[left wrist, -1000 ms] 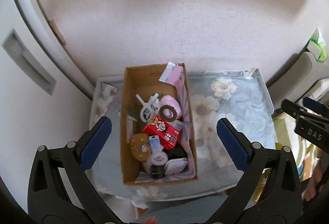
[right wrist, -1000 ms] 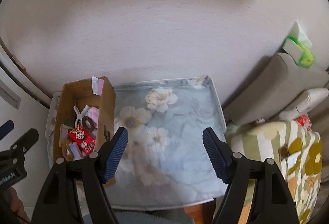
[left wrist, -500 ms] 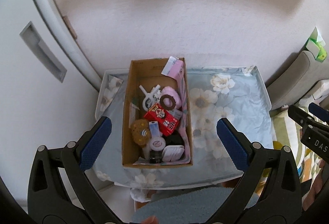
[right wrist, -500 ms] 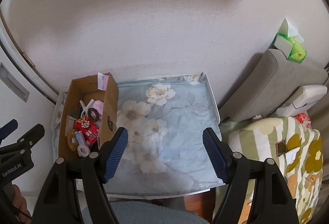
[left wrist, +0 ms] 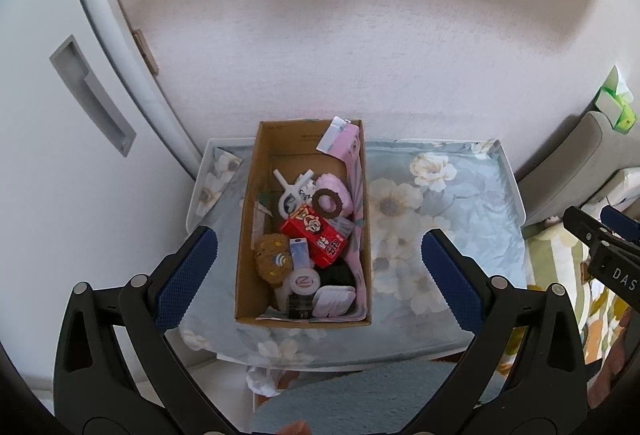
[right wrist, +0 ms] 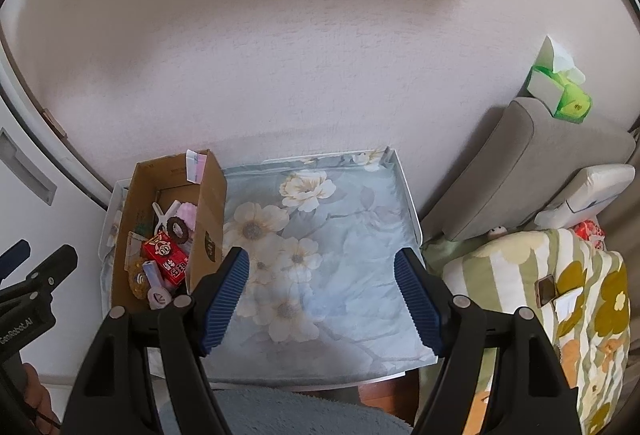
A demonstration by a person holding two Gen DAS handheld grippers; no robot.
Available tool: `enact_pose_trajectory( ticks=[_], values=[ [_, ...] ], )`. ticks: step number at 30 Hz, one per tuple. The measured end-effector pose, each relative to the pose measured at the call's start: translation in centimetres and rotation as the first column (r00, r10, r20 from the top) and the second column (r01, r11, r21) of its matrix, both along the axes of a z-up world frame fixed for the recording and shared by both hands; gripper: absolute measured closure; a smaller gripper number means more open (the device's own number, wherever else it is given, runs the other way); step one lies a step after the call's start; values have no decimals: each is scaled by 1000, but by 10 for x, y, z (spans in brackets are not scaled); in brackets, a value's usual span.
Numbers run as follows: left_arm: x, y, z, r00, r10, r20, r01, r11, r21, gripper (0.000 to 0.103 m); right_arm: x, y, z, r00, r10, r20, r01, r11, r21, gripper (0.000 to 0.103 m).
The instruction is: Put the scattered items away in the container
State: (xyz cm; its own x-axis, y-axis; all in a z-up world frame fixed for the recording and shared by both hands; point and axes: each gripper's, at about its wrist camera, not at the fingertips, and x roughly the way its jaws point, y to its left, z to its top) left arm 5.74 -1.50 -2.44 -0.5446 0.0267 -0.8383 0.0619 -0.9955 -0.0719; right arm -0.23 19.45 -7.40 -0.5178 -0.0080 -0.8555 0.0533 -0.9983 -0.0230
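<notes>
From your left wrist camera, your left gripper (left wrist: 319,263) hangs high above the counter (left wrist: 452,235) with its fingers spread wide and nothing between them. The cardboard box (left wrist: 248,235) lies straight ahead, framed between the two blue pads (left wrist: 186,277), on the flower-print cloth (left wrist: 460,211) that covers the counter. Inside the box you can see a red snack box (left wrist: 314,235) near the middle, a brown ring (left wrist: 328,201) on a pink fluffy thing (left wrist: 334,187) beyond it, a white clip (left wrist: 294,191) to the left of those, a brown cookie-like toy (left wrist: 272,261) nearer you, and a round white case (left wrist: 304,280) beside it. A pink carton (left wrist: 348,145) leans at the far right corner. Past your right pad the cloth is bare. Your right gripper (left wrist: 600,247) shows at the far right edge.

From your right wrist camera, your right gripper (right wrist: 322,295) is also spread wide and empty, held high over the bare stretch of cloth (right wrist: 340,235). The cardboard box (right wrist: 208,211) sits ahead and to the left of your left pad (right wrist: 224,299), against the counter's left end, with the red snack box (right wrist: 166,255) and brown ring (right wrist: 179,229) visible inside. To the right of the gripper, off the counter, stand a grey cushion (right wrist: 520,163), a green tissue box (right wrist: 560,91) on top of it, and a flower-print bundle (right wrist: 560,295). Your left gripper (right wrist: 32,275) shows at the left edge.
</notes>
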Motion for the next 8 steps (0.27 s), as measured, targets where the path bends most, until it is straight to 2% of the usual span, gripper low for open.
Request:
enact_pose_trajectory(
  ticks=[8],
  values=[
    [-2, -3, -2, 1000, 24, -5, -24, 1000, 9, 1, -6, -1, -2, 1000, 22, -2, -22, 1000, 11, 32]
  ],
)
